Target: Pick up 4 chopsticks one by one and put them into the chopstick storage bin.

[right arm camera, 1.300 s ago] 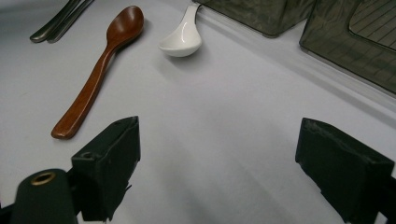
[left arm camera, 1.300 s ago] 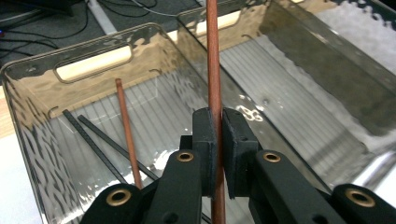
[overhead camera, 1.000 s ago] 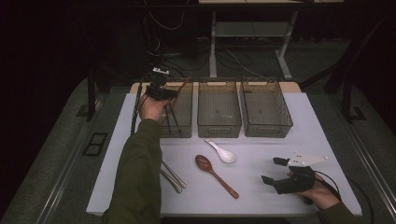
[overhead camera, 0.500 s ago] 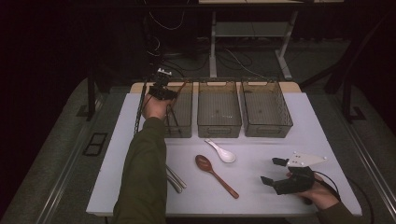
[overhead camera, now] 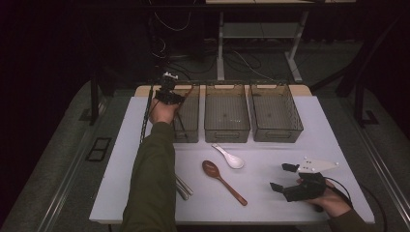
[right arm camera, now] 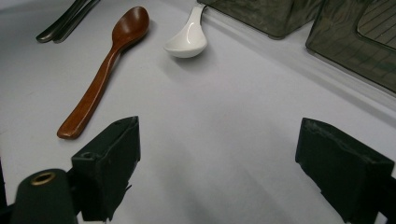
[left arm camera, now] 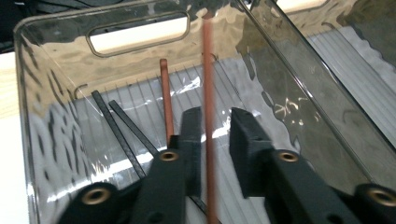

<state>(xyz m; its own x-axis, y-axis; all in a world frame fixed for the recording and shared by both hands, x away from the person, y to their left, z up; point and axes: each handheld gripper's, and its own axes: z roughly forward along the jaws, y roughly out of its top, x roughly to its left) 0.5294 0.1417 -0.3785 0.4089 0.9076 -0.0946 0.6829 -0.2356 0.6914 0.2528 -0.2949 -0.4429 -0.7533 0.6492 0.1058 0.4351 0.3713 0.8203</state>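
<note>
Dark floor and cabling surround a white worktop (overhead camera: pixel 309 121) on which three clear bins are lined up along the far edge. At the left, the left tongs (overhead camera: pixel 168 92) are held over the left bin (left arm camera: pixel 56 93), pointing down into it; a reddish chopstick (left arm camera: pixel 208 116) stands between the jaws, which have just been opening, so a gap is seen on its right side and the stick is judged to be released rather than pinched. Its mate (left arm camera: pixel 166 100) and two black chopsticks (left arm camera: pixel 116 128) already lie on the bin floor. Metal chopsticks (overhead camera: pixel 183 187) lie beside the sleeve, then a wooden spoon (overhead camera: pixel 223 181) and a white spoon (overhead camera: pixel 231 158) near mid-worktop. At the right, the right tongs (overhead camera: pixel 286 177) are rested on the worktop, spread wide and empty. The step in hand is judged to be the drop of the chopstick into the bin; next, the left tongs would need to be lifted clear and brought back to the metal chopsticks.
</note>
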